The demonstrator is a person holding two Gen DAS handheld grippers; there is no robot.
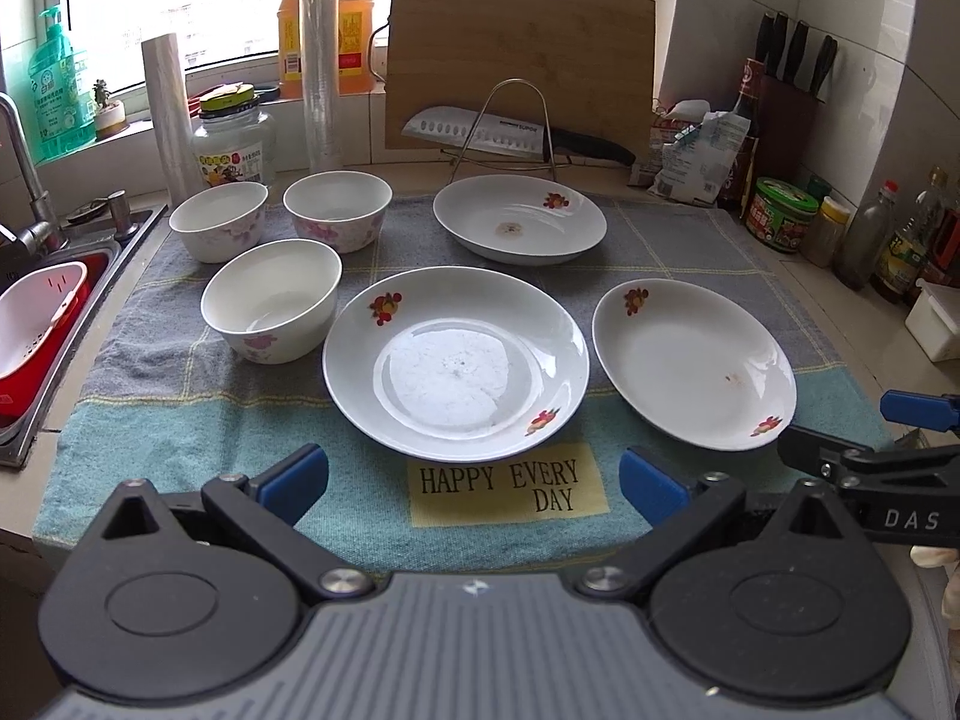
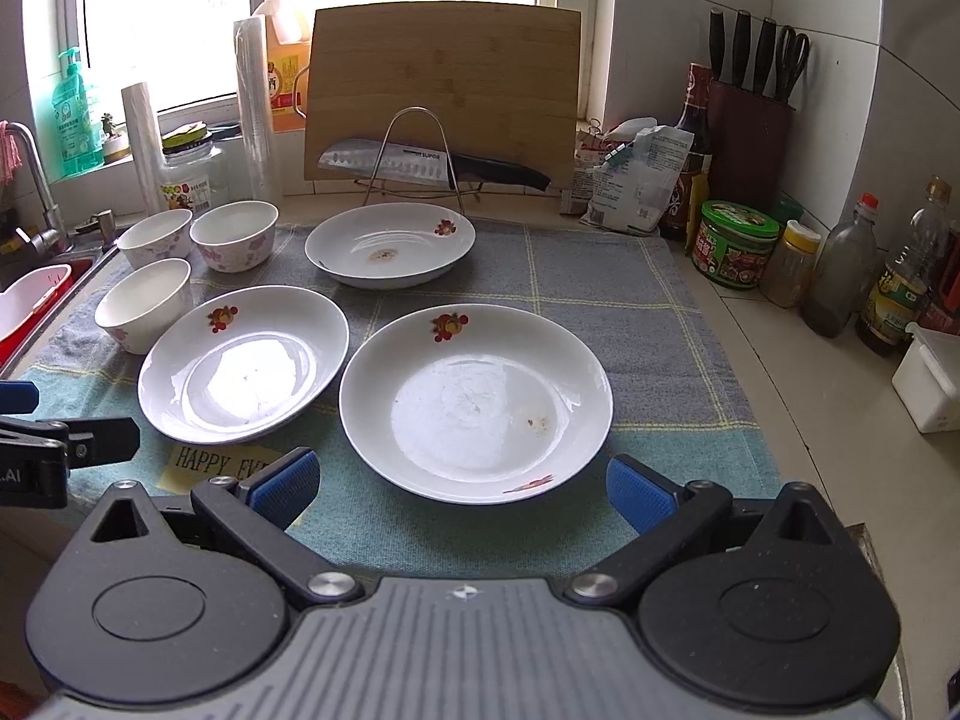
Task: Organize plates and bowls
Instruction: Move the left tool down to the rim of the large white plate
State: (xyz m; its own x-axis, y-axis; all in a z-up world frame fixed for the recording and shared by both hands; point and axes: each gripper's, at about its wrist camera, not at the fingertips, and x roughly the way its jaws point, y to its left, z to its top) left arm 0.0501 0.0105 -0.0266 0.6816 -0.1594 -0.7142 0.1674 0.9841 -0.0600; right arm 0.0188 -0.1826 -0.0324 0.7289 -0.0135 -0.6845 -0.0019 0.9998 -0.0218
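Both your left gripper [image 1: 474, 480] and right gripper [image 2: 462, 483] gape empty; pinch the towel-front plate [image 2: 476, 402] by its near rim.

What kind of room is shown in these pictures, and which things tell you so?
Most likely a home kitchen counter. A sink with a faucet sits at the left, a knife block and sauce bottles line the tiled wall, and a cutting board leans by the window.

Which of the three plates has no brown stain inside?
The middle plate, in front of the left gripper. The far plate and the right plate each show a brownish spot.
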